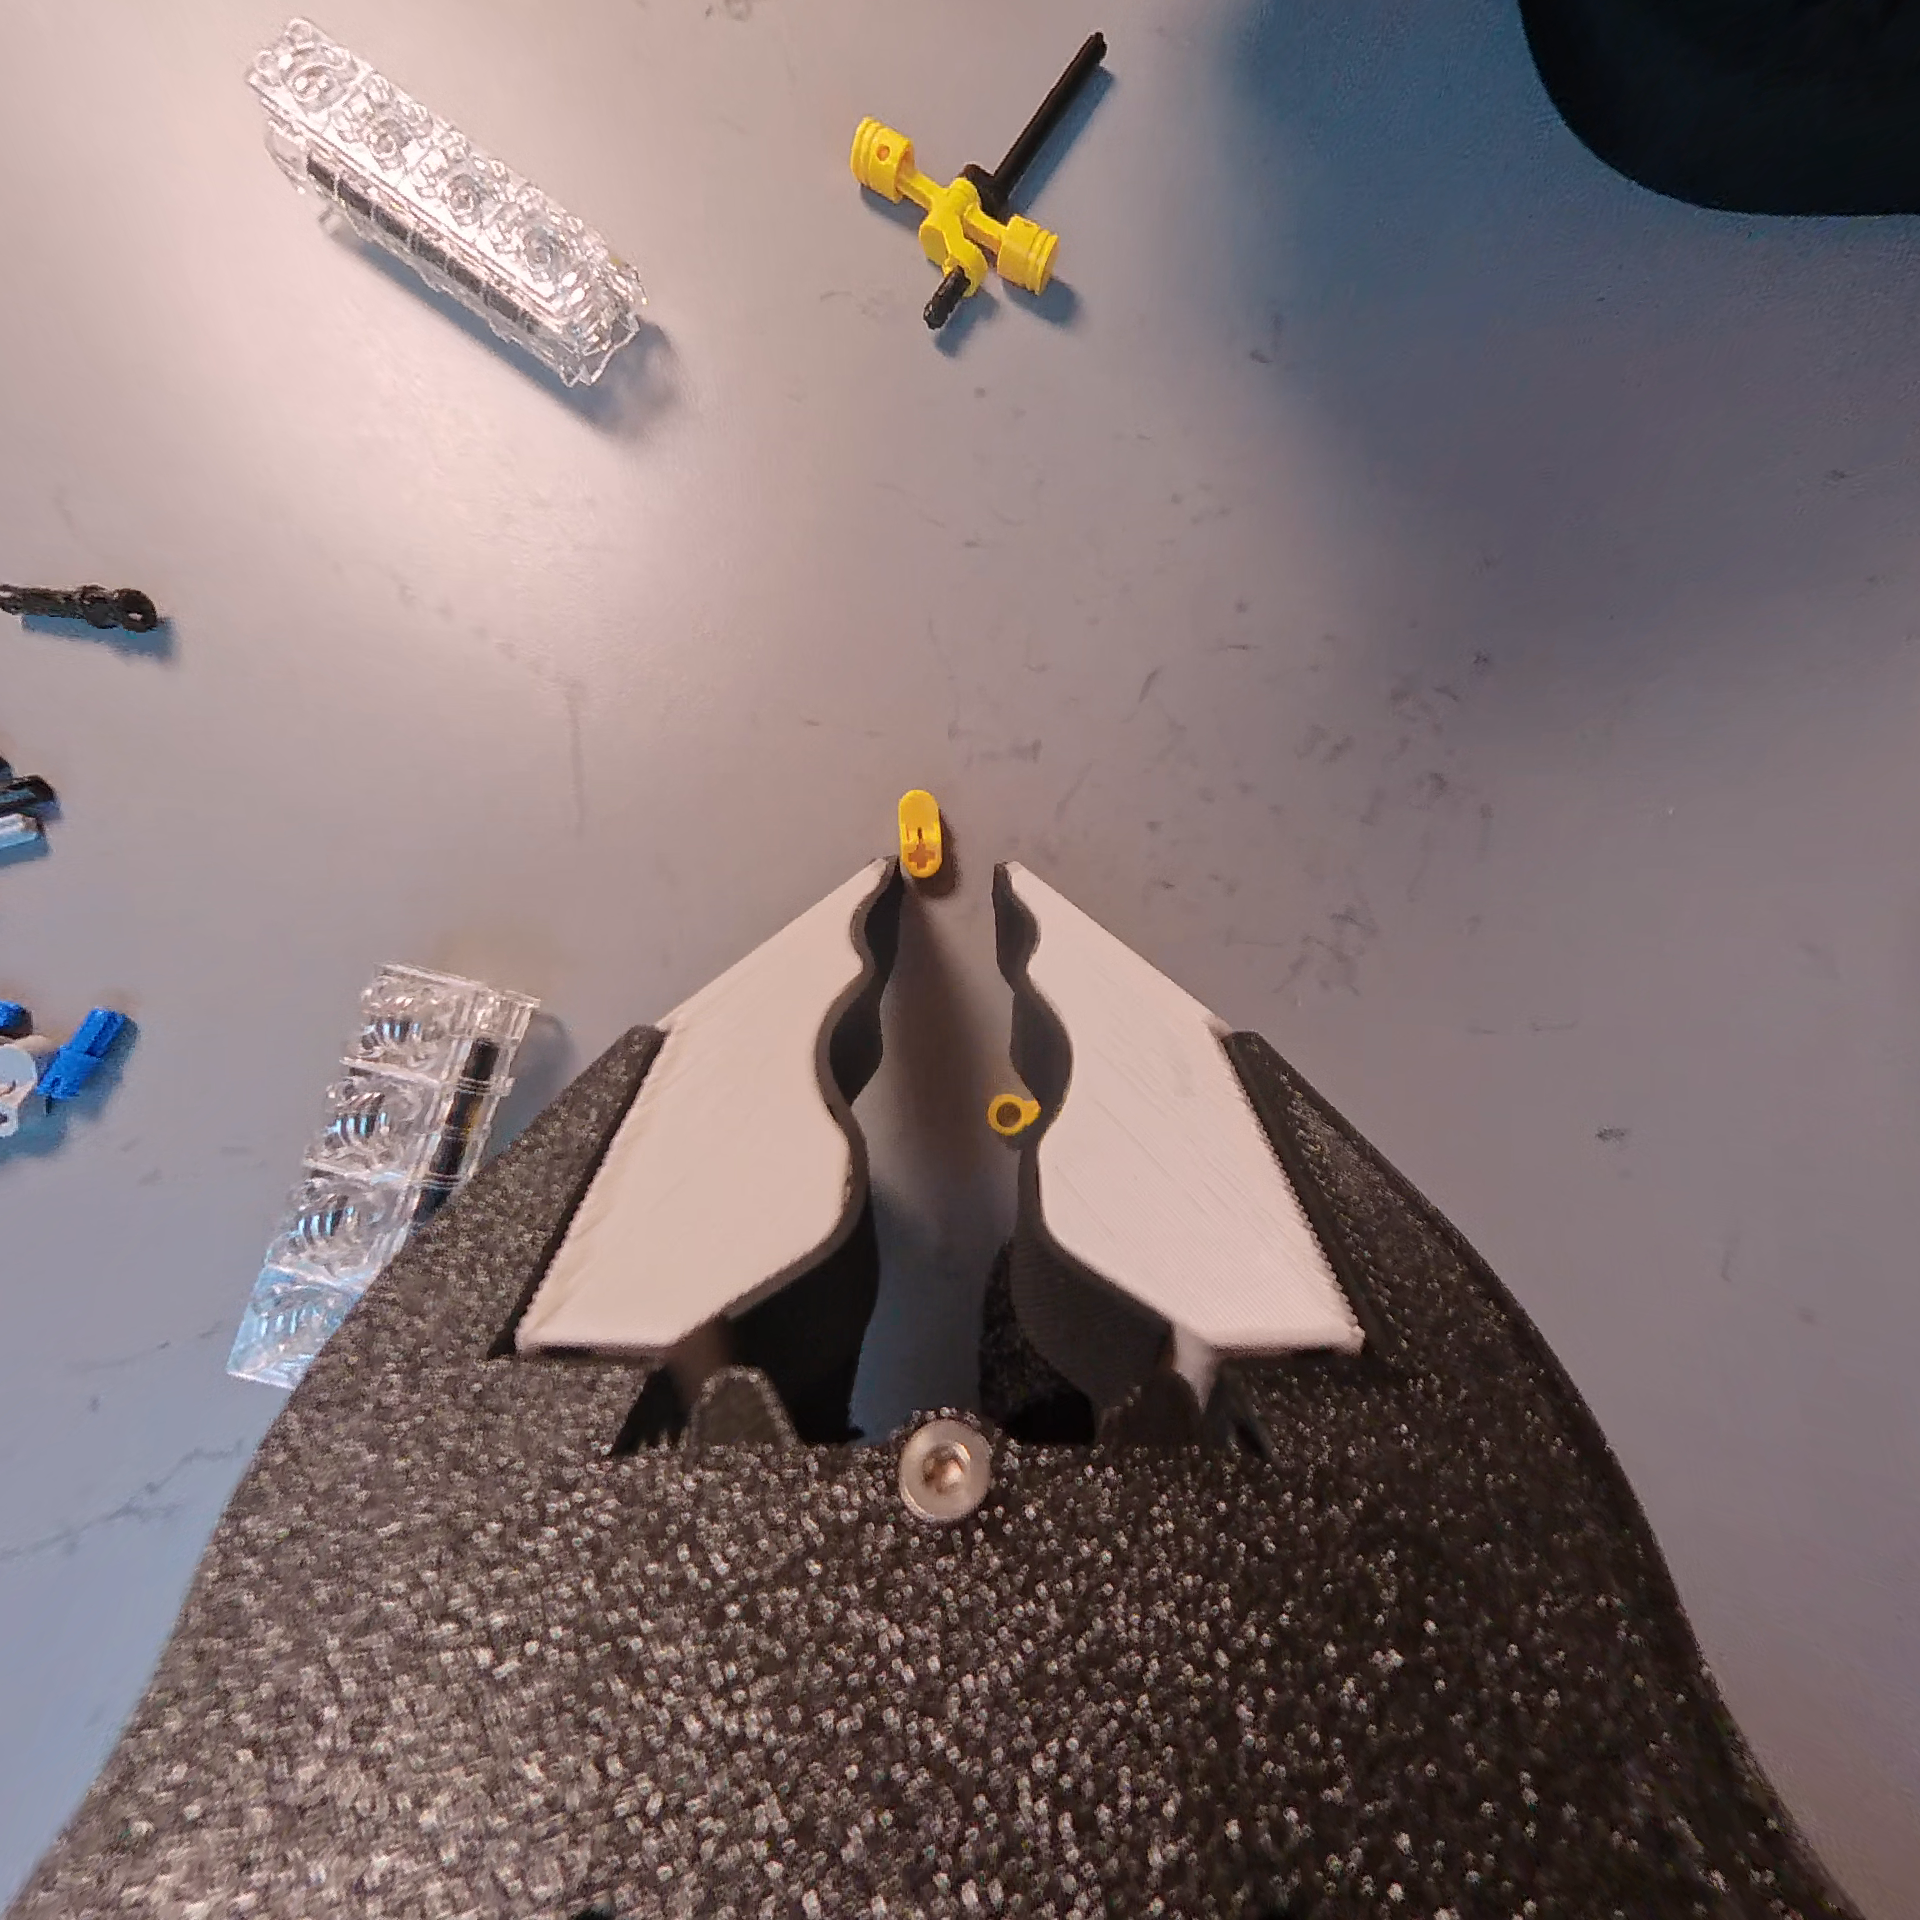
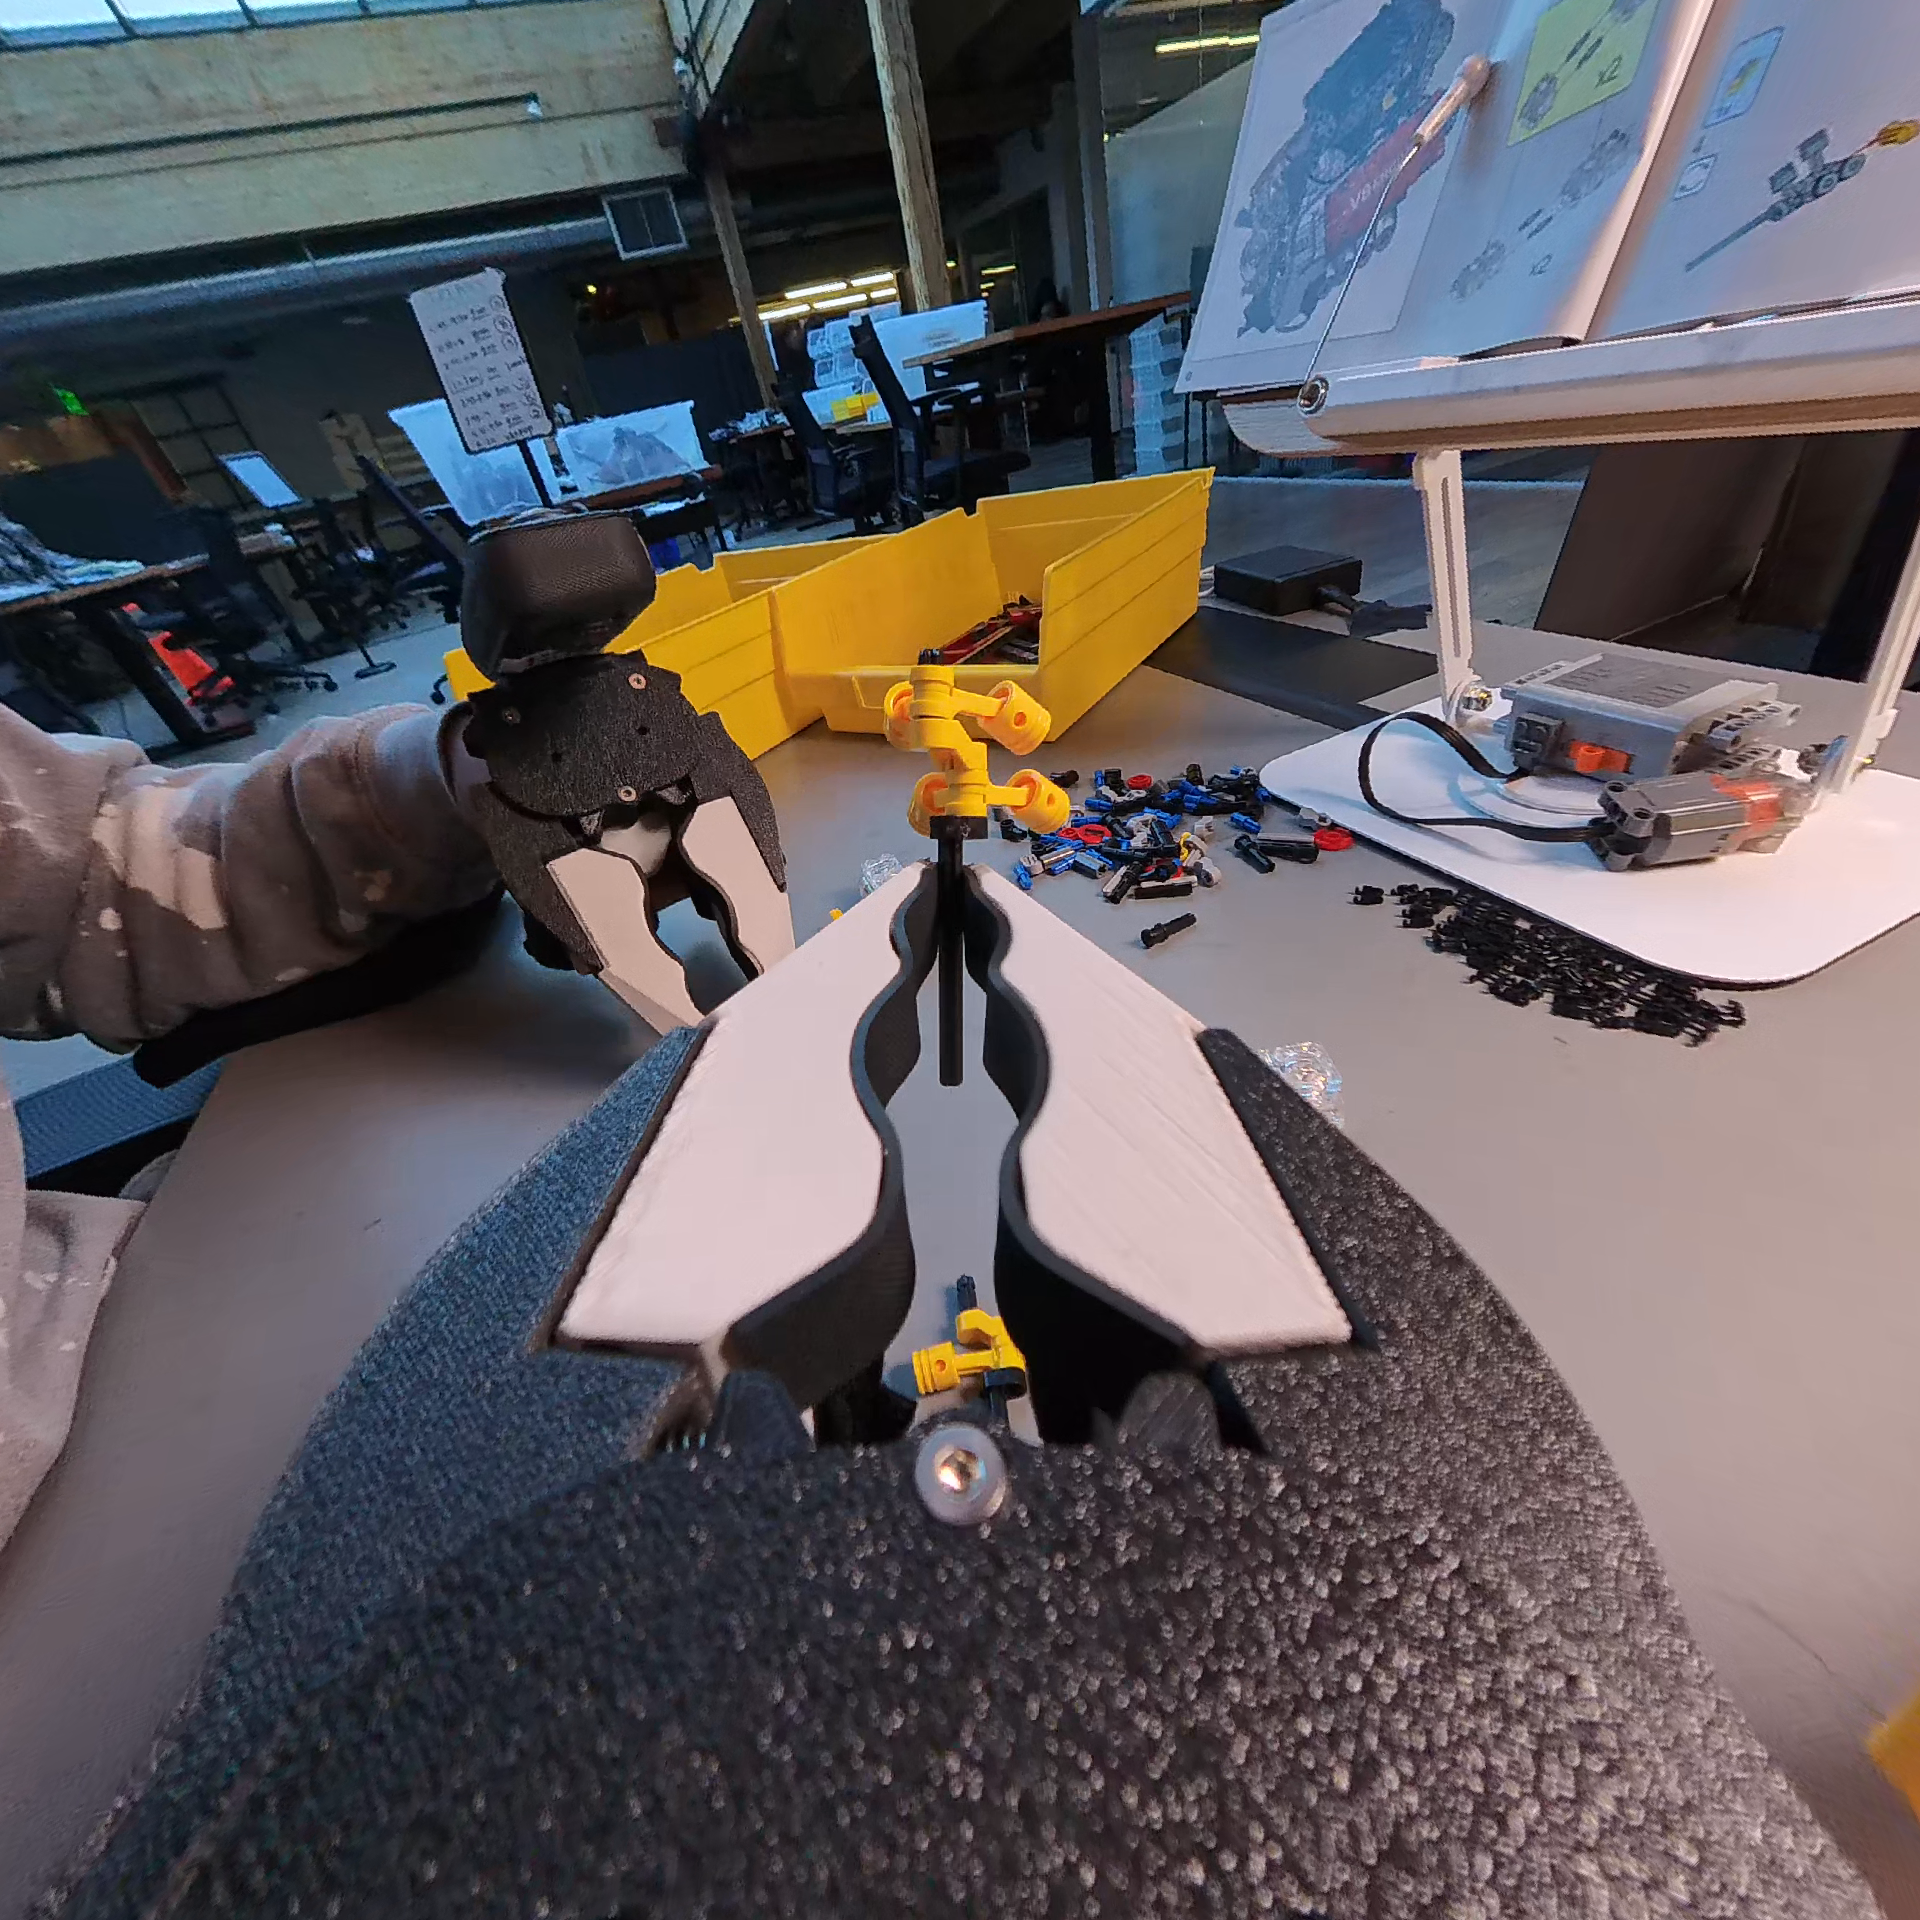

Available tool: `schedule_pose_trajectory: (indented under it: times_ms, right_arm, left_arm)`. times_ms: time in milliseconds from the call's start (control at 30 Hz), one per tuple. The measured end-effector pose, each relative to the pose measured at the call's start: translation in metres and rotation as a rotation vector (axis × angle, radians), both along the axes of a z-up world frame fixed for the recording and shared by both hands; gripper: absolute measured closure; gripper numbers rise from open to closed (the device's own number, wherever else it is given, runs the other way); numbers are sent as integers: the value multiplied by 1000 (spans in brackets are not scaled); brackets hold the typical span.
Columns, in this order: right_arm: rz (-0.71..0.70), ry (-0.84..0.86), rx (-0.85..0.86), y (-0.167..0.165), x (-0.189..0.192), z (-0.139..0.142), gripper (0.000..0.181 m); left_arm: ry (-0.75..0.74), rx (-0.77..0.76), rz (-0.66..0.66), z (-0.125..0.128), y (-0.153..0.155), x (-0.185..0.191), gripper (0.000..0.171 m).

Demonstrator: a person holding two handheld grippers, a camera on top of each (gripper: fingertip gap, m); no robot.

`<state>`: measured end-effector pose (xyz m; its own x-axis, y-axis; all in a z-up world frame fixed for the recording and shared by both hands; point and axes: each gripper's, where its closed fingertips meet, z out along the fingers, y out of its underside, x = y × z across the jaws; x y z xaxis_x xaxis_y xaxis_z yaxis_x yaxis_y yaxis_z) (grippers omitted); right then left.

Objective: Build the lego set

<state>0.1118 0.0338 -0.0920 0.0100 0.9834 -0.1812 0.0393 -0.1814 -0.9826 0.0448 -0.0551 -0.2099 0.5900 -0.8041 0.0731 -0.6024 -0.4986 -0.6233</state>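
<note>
Right gripper (image 2: pixel 948 883) pinching upright axle (image 2: pixel 948 966); left gripper (image 1: pixel 943 868) narrowly parted, empty, connector (image 1: pixel 921 837) just beyond tips.

The grey worktop (image 1: pixel 1351 623) carries two clear bricks (image 1: pixel 442 197), a yellow piston assembly (image 1: pixel 961 223), small yellow connectors (image 1: pixel 921 844), yellow bins (image 2: pixel 935 613) and scattered pins (image 2: pixel 1143 821).

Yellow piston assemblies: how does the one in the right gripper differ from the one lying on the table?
The held piston assembly stands upright, its black axle clamped in the right gripper; the lying piston assembly rests flat on the table, ungripped. The held one has two tiers of yellow pistons, the lying one a single tier. Both sit on a black axle.
</note>
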Motion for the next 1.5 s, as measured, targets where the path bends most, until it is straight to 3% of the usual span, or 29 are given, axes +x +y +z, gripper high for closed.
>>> schedule_pose_trajectory:
  times_ms: [400, 633, 900, 1233, 1500]
  right_arm:
    - [10, -5, 2, -3, -1, 0, 178]
    - [12, -6, 5, -3, -1, 1, 178]
    - [9, -14, 1, -2, -1, -2, 178]
    - [1, -10, 3, 1, 1, 0, 178]
    - [11, -13, 5, -1, 0, -1, 178]
  left_arm:
    - [31, 80, 87, 1, 21, -15, 161]
    - [-20, 72, 64, 9, 16, -11, 161]
    - [70, 109, -73, 10, 13, -7, 158]
    - [268, 127, -416, 7, 10, -8, 150]
    - [313, 100, -574, 0, 8, -5, 150]
